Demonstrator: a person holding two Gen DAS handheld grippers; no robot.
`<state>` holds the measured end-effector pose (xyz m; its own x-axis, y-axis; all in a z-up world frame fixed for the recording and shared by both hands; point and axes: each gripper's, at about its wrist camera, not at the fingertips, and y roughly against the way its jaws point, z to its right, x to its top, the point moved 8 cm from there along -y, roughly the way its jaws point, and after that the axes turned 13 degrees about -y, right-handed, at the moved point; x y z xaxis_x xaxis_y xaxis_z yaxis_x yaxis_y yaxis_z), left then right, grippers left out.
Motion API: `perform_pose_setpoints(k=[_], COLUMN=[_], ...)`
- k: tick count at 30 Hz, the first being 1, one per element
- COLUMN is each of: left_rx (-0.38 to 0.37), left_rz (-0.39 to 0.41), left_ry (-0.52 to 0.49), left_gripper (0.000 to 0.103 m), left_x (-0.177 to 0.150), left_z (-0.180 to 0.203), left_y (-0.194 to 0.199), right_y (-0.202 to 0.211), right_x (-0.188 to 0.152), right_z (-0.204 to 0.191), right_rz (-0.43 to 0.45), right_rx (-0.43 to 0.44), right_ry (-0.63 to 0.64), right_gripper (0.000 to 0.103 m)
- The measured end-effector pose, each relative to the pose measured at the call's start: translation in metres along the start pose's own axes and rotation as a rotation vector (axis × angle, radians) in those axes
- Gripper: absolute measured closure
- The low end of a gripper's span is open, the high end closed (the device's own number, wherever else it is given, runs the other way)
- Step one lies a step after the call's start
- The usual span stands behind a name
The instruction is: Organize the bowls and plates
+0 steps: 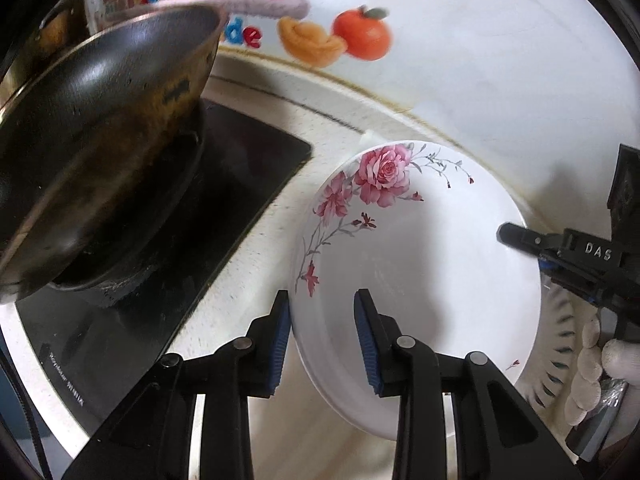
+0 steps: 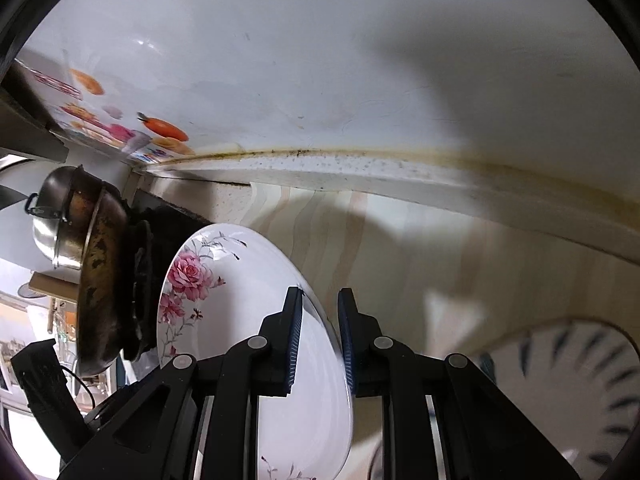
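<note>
White china with a pink rose print: the plate (image 1: 420, 264) is tilted up off the counter (image 1: 256, 248), its rim caught on two sides. The left gripper (image 1: 322, 320) straddles the rim at the plate's 8 o'clock edge, one blue pad outside and one inside; a gap shows at the inner pad, so I cannot tell whether it grips. The right gripper (image 2: 320, 320) straddles the opposite rim, jaws narrow, apparently grasping it.

Step in hand, by my judgement: lifting this plate for transfer to a stack. A second plate with dark rim dashes (image 2: 580, 392) lies at 4 o'clock in the right view, a likely destination. The next move calls for level carrying and one gripper letting go cleanly.

The left view alone shows the wok (image 1: 92, 140) on the stove (image 1: 248, 168) at 10 o'clock. The right view alone shows a steel pot (image 2: 52, 220) behind the wok.
</note>
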<state>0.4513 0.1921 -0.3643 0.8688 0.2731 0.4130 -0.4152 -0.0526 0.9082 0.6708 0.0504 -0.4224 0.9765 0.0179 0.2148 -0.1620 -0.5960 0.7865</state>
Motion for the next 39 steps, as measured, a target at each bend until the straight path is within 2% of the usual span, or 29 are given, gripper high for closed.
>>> perform_pose_setpoints(k=[5, 10, 19, 24, 30, 39], left_rx=[-0.053, -0.108, -0.188, -0.207, -0.198, -0.156], left_rz=[0.014, 0.008, -0.043, -0.091, -0.147, -0.188], left_ry=[-0.069, -0.159, -0.345, -0.420, -0.490, -0.550], left_gripper=[0.074, 0.074, 0.074, 0.074, 0.074, 0.074], left_x=[-0.010, -0.022, -0.087, -0.126, -0.156, -0.176], left_z=[0.020, 0.058, 0.115, 0.132, 0.145, 0.149], left_y=[0.036, 0.062, 0.094, 0.091, 0.071, 0.048], right_y=[0.053, 0.109, 0.183, 0.196, 0.186, 0.177], right_x=[-0.028, -0.075, -0.180, -0.244, -0.299, -0.323], right_z=[0.013, 0.036, 0.095, 0.129, 0.167, 0.187], right_rz=[0.030, 0.071, 0.127, 0.124, 0.084, 0.078], right_rx=[-0.003, -0.020, -0.055, -0.093, -0.132, -0.166], right_ry=[-0.025, -0.083, -0.223, -0.280, -0.342, -0.354], right_gripper=[0.083, 0.083, 0.083, 0.083, 0.083, 0.083])
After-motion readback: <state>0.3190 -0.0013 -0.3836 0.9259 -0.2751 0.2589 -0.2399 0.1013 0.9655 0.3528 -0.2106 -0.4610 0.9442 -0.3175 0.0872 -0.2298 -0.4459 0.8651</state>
